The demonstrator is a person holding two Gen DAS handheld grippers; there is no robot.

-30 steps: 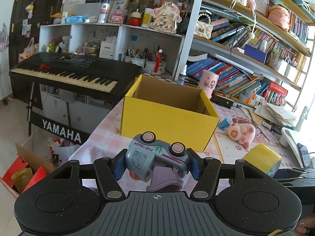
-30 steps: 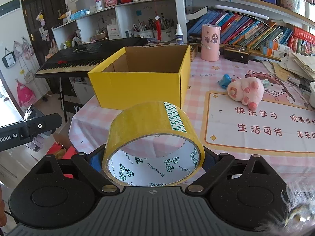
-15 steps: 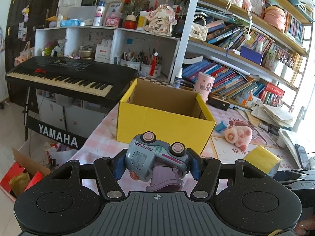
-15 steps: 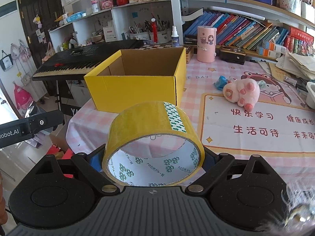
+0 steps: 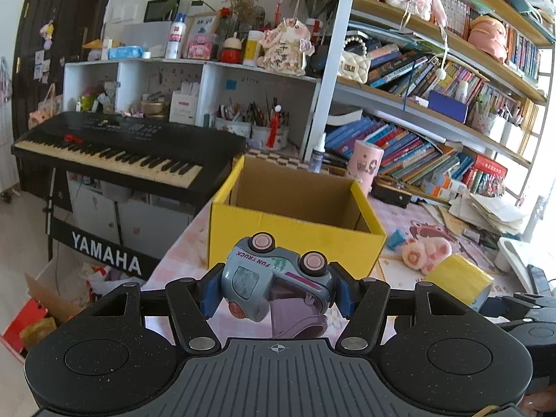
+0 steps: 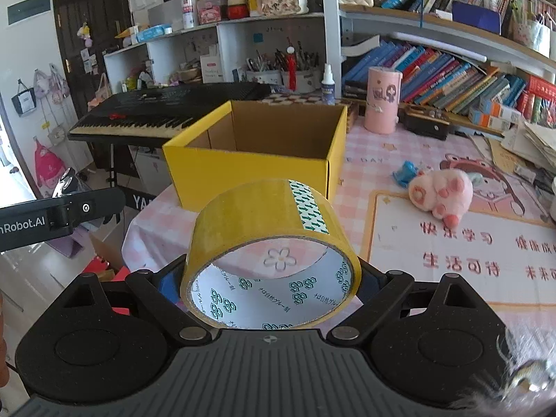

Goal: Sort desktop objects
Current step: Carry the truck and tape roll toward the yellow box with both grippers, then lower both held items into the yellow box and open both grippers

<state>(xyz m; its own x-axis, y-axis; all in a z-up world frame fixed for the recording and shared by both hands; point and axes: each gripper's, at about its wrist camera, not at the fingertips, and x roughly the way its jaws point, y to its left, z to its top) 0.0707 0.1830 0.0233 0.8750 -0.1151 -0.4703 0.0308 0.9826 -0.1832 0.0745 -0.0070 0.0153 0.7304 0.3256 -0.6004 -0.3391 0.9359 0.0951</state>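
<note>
L gripper: fingers clamped on one toy truck, upside down, wheels up; purple part below half hidden. R gripper: fingers tight on one yellow tape roll, pads hidden behind it. Past both sets of fingers: one open yellow box on table, floor of box unseen. Right of box: one pink plush, blue item unclear.

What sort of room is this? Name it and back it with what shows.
Most likely a child's study or bedroom at home: crowded bookshelves, a Yamaha keyboard on a stand, and a table with a pink checked cloth holding a plush toy and a yellow box.
</note>
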